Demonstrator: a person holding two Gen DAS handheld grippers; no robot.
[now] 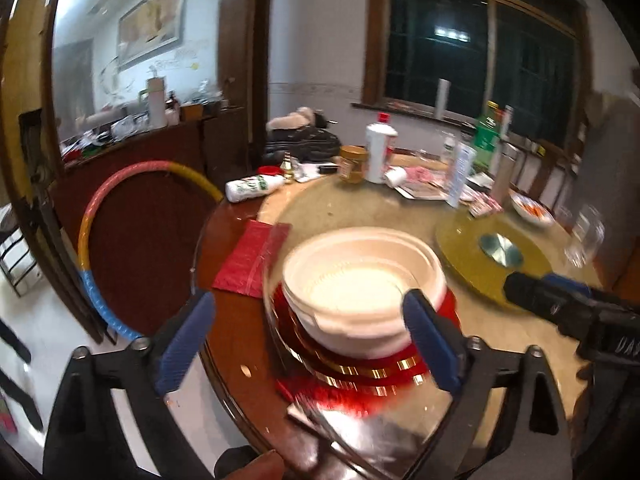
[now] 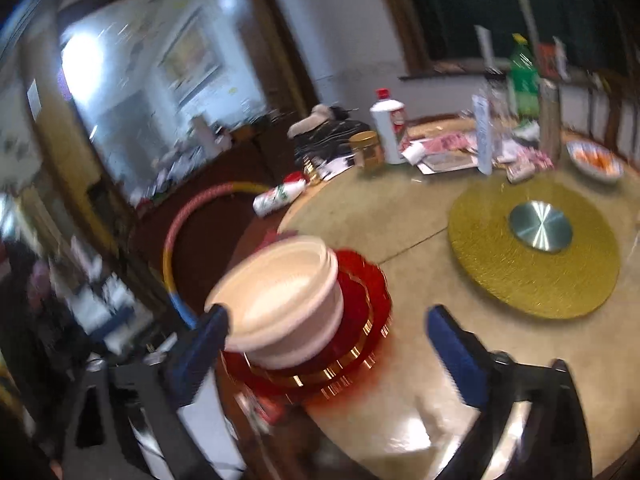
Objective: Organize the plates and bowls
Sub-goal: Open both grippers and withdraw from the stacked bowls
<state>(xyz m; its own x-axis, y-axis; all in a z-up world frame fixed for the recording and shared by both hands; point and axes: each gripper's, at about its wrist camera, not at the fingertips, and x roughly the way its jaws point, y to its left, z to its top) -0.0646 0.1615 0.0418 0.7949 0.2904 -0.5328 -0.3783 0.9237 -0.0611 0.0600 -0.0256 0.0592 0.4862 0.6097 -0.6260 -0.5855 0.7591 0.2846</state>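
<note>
We hold our left gripper (image 1: 308, 336) and right gripper (image 2: 328, 344) spread wide around stacked white foam bowls (image 1: 362, 284) resting on red gold-trimmed plastic plates (image 2: 352, 344) at the round table's (image 2: 400, 216) near edge.

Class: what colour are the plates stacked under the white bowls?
Red with gold trim, the plates; clearest in the right wrist view.

White bowls (image 1: 362, 280) nested upright — stacked on red, gold-rimmed plates (image 1: 360, 368) near the table's edge.
</note>
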